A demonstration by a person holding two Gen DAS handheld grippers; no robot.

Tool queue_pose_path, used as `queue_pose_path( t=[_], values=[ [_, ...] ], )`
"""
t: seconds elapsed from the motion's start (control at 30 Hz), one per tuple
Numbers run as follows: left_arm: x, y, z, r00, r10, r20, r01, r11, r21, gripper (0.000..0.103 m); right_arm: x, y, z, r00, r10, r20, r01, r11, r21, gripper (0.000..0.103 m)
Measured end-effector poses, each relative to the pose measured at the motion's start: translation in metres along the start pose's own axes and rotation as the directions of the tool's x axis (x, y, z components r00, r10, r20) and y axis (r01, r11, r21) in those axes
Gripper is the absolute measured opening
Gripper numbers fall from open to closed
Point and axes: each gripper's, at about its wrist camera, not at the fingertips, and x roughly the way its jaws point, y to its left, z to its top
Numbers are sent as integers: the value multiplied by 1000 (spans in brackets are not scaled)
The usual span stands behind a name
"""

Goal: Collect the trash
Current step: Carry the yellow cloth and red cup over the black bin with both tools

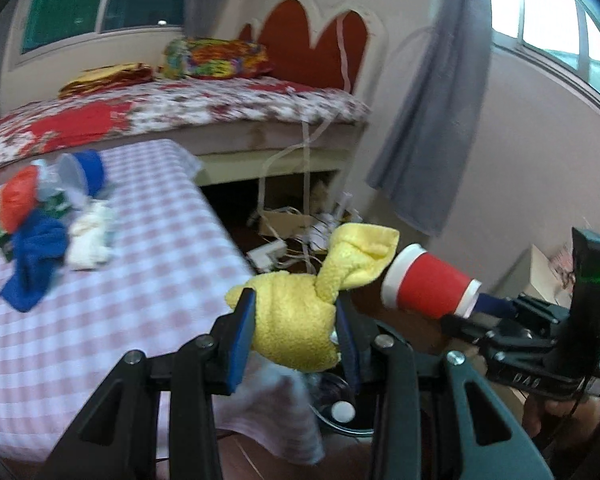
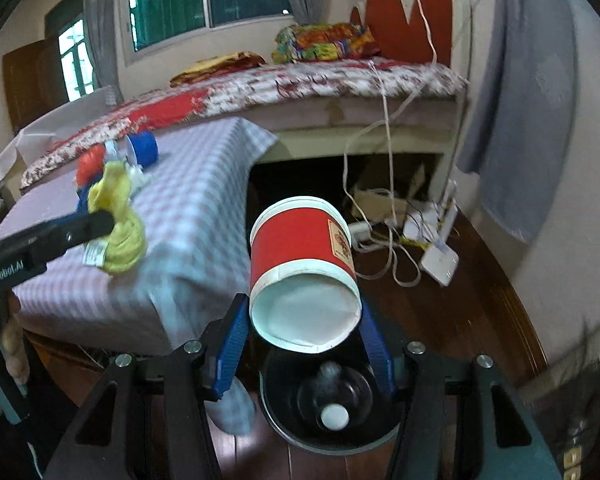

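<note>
While both hands carry trash past the surface's edge, each view shows this:

Left wrist view
- Left claw (image 1: 296, 328): low centre of the frame, its blue pads pinching a knotted yellow cloth (image 1: 300, 312).
- Yellow cloth: bunched between the pads, with a loose tail sticking up and to the right.
- Right claw (image 1: 474, 304): lower right of the frame, gripping a red paper cup (image 1: 428, 286) by its base, with the cup's mouth pointing left, near the cloth's tail.
- Surface (image 1: 140, 288): left half of the frame, under a pink checked cover.
- Trash pile (image 1: 48, 220): upper left of the surface; a blue cloth, a white wad, an orange-red item and a blue cup lie together.
- Bin (image 1: 340, 408): dark and round, at the bottom centre below the left claw, with a white cap showing inside.
- Bed (image 1: 180, 108): across the upper frame, behind the surface.

Right wrist view
- Right claw (image 2: 306, 332): bottom centre, with the pads pressed on either side of the red paper cup (image 2: 300, 248).
- Red paper cup: its white bottom faces the camera.
- Bin (image 2: 328, 412): directly under the cup, at the bottom centre.
- Left claw (image 2: 100, 224): left edge, closed on the yellow cloth (image 2: 118, 220) over the surface (image 2: 188, 216).
- Trash pile (image 2: 116, 156): upper left, on the surface's far end.
- Cables (image 2: 392, 216): white, on the dark wood floor at the centre right.
</note>
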Motion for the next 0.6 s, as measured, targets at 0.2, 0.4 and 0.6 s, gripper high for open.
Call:
queue_pose_path(
  t=[0.2, 0.4, 0.6],
  values=[
    [20, -42, -10, 996, -73, -54, 76, 995, 59, 40, -3, -25, -27, 999, -25, -43, 27, 998, 59, 57],
    [46, -63, -30, 987, -100, -127, 109, 992, 63, 40, 7, -47, -50, 994, -55, -100, 63, 994, 86, 57],
    [75, -63, -47, 971, -103, -215, 111, 994, 25, 40, 25, -66, -73, 985, -60, -162, 78, 991, 112, 57]
  ],
)
